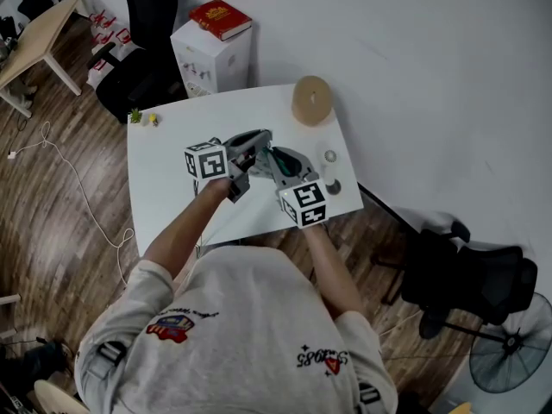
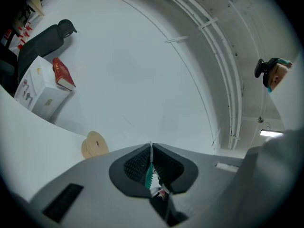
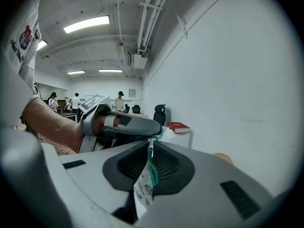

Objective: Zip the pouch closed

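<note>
Pouch pinched from both ends, over the white table

The left gripper (image 2: pixel 151 151) and the right gripper (image 3: pixel 151 150) meet almost tip to tip, each clamped tight on the pouch's (image 3: pixel 141 193) teal zip edge. Bare table (image 1: pixel 168 188) lies open on the left gripper's outer side. A wooden roll (image 1: pixel 311 100) sits beyond the tips by the far edge, and small round pieces (image 1: pixel 330 156) sit near the right gripper.

A white desk (image 1: pixel 164 201) stands against a plain white wall (image 1: pixel 414 50) on a wood-plank floor (image 1: pixel 60 231). At the upper left of the head view are a light wooden table (image 1: pixel 34 37), a black office chair (image 1: pixel 147 33) and a white box (image 1: pixel 211 59) with a red book (image 1: pixel 221 18) on top. Another black chair (image 1: pixel 470 279) and a fan (image 1: pixel 511 352) sit at the lower right. In the right gripper view, strip lights (image 3: pixel 85 24) and pipes (image 3: pixel 148 4) run along the ceiling.
</note>
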The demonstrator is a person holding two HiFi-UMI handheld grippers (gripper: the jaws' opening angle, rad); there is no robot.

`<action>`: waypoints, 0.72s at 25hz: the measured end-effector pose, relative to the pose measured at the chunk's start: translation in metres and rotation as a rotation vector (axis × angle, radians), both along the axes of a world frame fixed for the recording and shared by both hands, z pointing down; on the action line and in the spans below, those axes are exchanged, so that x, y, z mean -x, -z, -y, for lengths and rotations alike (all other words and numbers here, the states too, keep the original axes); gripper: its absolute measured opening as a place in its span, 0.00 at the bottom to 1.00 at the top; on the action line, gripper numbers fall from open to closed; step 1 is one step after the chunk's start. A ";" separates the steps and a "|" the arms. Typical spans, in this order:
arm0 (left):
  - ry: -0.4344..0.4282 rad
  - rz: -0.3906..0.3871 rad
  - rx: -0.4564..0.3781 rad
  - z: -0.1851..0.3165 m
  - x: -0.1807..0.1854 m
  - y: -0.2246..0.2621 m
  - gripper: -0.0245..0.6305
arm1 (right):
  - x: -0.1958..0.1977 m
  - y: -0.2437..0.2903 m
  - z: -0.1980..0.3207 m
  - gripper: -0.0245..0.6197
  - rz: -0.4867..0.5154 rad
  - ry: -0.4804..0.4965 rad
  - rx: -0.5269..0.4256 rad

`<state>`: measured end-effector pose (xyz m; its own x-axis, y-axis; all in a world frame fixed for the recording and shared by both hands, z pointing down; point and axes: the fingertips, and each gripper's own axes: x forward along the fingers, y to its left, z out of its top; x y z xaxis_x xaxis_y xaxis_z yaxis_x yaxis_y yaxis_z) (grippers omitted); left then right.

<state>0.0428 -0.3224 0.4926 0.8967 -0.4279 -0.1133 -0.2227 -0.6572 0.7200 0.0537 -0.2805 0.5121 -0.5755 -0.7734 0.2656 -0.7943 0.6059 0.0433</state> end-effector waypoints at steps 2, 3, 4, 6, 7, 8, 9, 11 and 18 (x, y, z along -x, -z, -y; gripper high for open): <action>0.032 -0.018 0.013 0.005 0.006 0.001 0.06 | -0.001 -0.002 -0.003 0.09 -0.011 0.003 0.000; 0.047 -0.031 0.019 0.008 0.010 0.003 0.06 | -0.001 -0.004 -0.005 0.09 -0.015 0.005 0.001; 0.052 -0.040 0.020 0.010 0.012 0.004 0.06 | -0.002 -0.005 -0.006 0.09 -0.018 0.007 0.002; 0.038 -0.031 0.011 0.009 0.011 0.005 0.06 | -0.003 -0.007 -0.008 0.09 -0.024 0.008 0.003; 0.032 -0.018 0.003 0.008 0.009 0.005 0.06 | -0.004 -0.008 -0.008 0.09 -0.026 0.009 0.005; 0.029 -0.008 -0.003 0.008 0.008 0.004 0.06 | -0.005 -0.009 -0.008 0.09 -0.027 0.010 0.006; 0.029 -0.003 -0.007 0.008 0.007 0.004 0.06 | -0.005 -0.009 -0.008 0.09 -0.024 0.010 0.006; 0.029 -0.002 -0.009 0.009 0.006 0.004 0.06 | -0.006 -0.008 -0.007 0.09 -0.018 0.012 0.005; 0.042 0.005 -0.008 0.014 0.007 0.001 0.06 | -0.007 -0.009 -0.007 0.09 -0.014 0.015 0.014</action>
